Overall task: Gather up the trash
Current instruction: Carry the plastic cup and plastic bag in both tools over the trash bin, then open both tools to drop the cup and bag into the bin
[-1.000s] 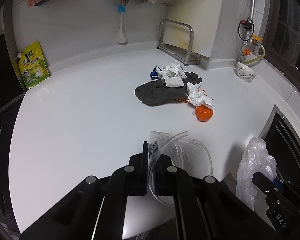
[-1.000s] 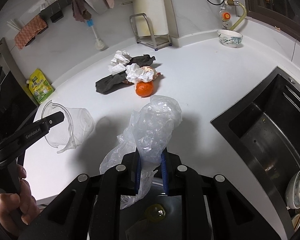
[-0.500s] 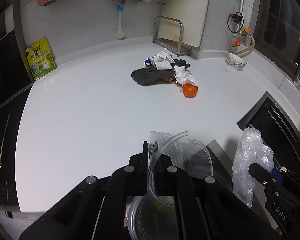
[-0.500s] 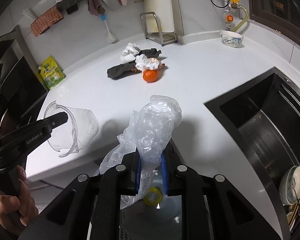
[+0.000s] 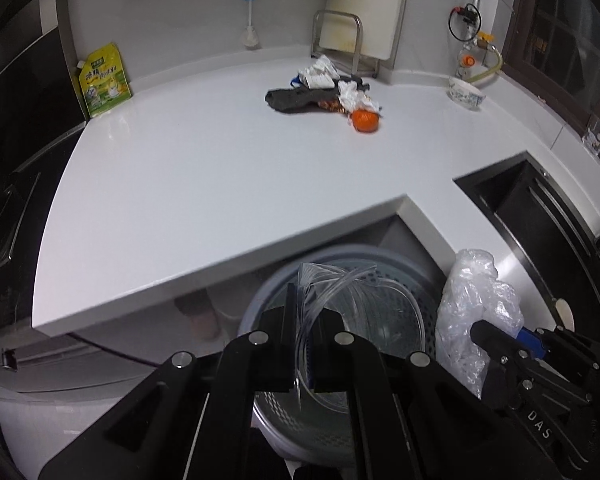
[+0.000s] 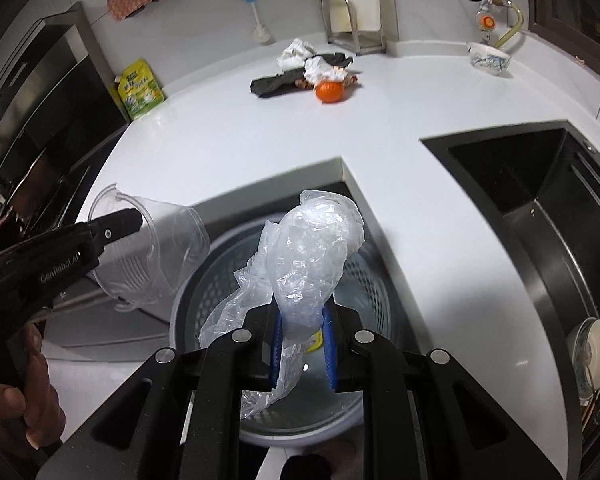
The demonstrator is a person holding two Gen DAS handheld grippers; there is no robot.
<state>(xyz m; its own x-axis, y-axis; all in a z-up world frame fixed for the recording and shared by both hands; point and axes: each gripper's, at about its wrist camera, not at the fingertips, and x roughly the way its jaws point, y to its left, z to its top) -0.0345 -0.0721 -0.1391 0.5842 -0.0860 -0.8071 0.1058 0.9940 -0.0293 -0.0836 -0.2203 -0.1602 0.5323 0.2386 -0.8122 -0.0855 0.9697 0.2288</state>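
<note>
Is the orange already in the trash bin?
No, the orange sits on the white counter beside the crumpled tissues, far from the bin below the counter edge.

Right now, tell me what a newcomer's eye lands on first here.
First, the two loads held over the grey perforated bin below the counter edge: the left gripper pinches the rim of a clear plastic cup, and the right gripper grips a crumpled clear plastic bag. Next, the bright orange on the white counter, beside a heap of dark cloth and crumpled tissue.
</note>
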